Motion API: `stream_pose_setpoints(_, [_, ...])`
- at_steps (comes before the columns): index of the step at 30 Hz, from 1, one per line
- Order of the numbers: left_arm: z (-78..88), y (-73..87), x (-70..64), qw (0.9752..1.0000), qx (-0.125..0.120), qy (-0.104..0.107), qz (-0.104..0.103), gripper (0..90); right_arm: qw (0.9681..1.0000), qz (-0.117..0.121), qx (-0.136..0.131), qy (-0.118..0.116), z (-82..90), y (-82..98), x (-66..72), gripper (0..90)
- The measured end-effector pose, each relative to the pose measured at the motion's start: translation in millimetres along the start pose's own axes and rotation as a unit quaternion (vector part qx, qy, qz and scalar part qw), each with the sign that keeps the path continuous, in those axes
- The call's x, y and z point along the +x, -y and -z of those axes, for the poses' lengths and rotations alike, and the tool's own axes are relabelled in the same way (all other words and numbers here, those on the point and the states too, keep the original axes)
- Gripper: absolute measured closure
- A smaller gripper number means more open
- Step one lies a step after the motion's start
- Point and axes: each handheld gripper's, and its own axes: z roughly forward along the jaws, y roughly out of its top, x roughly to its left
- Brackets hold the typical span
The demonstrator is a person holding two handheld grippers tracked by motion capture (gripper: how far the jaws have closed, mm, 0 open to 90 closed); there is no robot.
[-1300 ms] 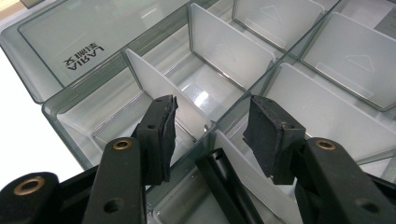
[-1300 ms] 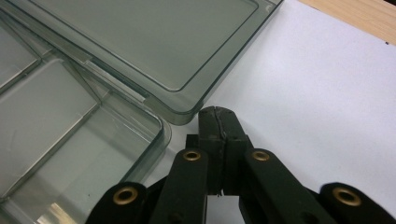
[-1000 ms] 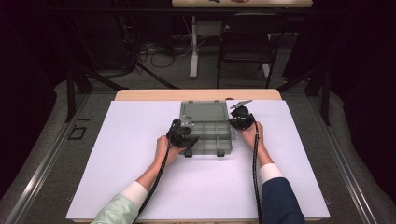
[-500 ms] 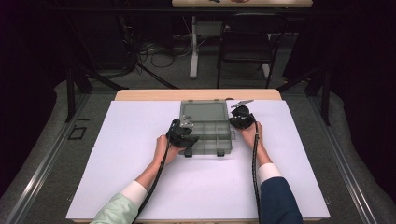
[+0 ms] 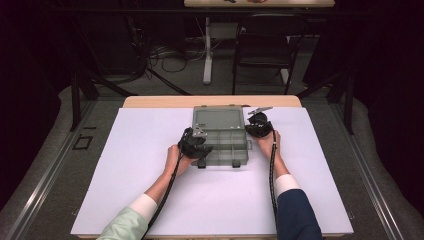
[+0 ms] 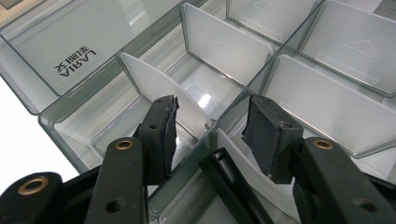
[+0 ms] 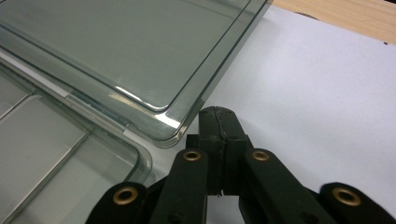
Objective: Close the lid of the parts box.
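Note:
A clear grey plastic organiser box (image 5: 220, 141) lies open on the white table cover, its lid (image 5: 217, 119) flat behind the tray. My left gripper (image 5: 195, 143) is at the tray's left side. In the left gripper view it (image 6: 211, 123) is open, its jaws straddling a white divider (image 6: 156, 88) between compartments, with nothing held. The lid (image 6: 60, 44) bears a LARIA label. My right gripper (image 5: 258, 126) rests beside the box's right edge near the hinge. In the right gripper view it (image 7: 218, 122) is shut on nothing, just off the lid's corner (image 7: 163, 123).
The white cover (image 5: 125, 165) spreads wide around the box, over a wooden table (image 5: 160, 101). Beyond the table stand a dark chair (image 5: 265, 45), a table leg (image 5: 207, 50) and floor cables (image 5: 165, 55).

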Motion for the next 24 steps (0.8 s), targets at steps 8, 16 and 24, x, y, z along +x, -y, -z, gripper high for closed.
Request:
stream_pose_setpoints(8, [0.0,0.1,-0.3,1.0000,0.000,-0.001,-0.001,52.6,0.9997,-0.021,-0.007,-0.003,-3.9,-2.5,-3.9,90.0])
stream_pose_setpoints(16, [-0.3,0.2,-0.5,1.0000,0.000,-0.001,-0.002,52.5,0.9997,-0.023,-0.007,-0.007,-4.0,-2.6,-5.0,90.0])
stream_pose_setpoints(24, [-0.4,0.9,0.7,1.0000,-0.003,0.003,0.000,52.5,0.9998,-0.013,0.001,-0.016,-4.1,-4.4,-7.0,90.0])
